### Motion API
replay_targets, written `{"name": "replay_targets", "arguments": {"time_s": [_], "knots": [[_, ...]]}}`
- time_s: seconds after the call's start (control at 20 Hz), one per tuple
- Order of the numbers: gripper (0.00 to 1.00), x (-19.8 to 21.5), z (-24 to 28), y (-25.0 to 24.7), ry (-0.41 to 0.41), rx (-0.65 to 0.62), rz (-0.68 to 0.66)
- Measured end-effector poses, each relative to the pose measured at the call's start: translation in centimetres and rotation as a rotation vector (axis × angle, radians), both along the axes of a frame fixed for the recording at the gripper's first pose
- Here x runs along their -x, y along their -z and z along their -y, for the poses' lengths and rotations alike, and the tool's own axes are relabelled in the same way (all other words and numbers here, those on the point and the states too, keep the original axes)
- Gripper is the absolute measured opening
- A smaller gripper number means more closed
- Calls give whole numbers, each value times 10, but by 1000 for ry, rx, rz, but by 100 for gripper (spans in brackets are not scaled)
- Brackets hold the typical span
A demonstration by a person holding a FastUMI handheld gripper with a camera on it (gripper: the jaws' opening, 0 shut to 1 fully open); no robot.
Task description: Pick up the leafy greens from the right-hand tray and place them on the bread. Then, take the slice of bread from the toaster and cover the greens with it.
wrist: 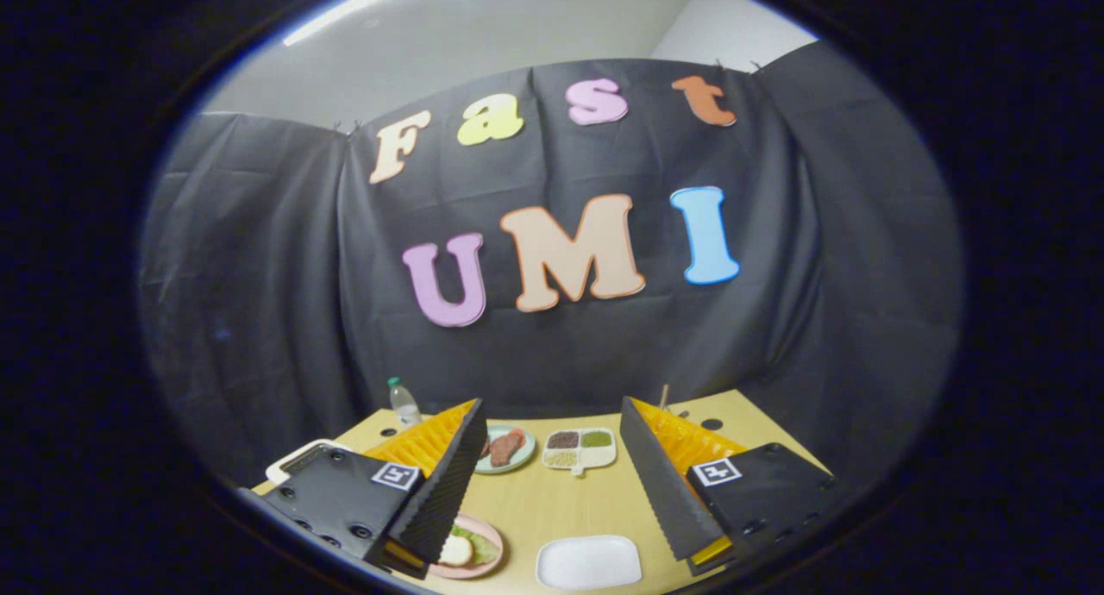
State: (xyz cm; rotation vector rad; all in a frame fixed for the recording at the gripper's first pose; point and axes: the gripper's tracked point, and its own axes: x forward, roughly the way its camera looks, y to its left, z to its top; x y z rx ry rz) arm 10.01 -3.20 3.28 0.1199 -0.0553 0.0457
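Gripper [552,483] fingers spread wide, empty, raised above the pale wooden table [552,504], likely for overview before descending.

A staged recording booth, probably in a lab: black cloth wall [552,336] pinned up behind a wooden table [552,500] laid with toy-like food on plates [504,448] and a divided dish [580,448].
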Motion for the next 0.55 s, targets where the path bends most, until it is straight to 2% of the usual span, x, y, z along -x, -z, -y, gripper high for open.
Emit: {"name": "replay_targets", "arguments": {"time_s": [0.3, 0.55], "knots": [[98, 37, 59, -6, 167, 23, 26], [98, 55, 77, 0, 214, -1, 1]]}}
